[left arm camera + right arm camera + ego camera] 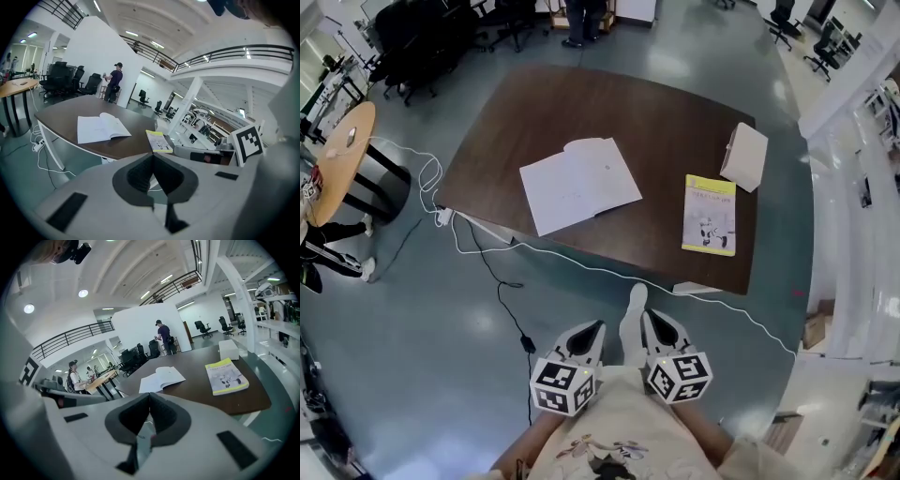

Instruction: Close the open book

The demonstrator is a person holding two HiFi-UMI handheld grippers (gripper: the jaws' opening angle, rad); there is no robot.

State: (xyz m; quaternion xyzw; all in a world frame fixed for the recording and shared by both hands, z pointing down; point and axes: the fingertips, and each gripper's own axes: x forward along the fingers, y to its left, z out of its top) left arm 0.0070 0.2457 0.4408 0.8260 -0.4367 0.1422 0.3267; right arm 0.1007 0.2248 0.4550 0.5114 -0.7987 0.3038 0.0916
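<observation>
Both claws hang close under me, above the floor (412,356). The left claw (589,330) has its jaws pressed together on nothing, and the right claw (662,324) is likewise pressed together and empty. Next out, a white cable (581,265) trails over the floor along the near edge of the worktop (675,122); I judge it a snag hazard for my feet on approach.

On the worktop's left-centre, well apart from both claws, lies the open book (579,184), pages up. Risk noted: a pressed-together claw shoved at a loose leaf may crease it, or skid the whole book across the smooth top rather than fold one half over.

Its long axis, the spread, runs left to right, slightly skewed. The spine points roughly away from me. A yellow booklet (710,214) lies to its right, with a white box (744,157) beyond.
</observation>
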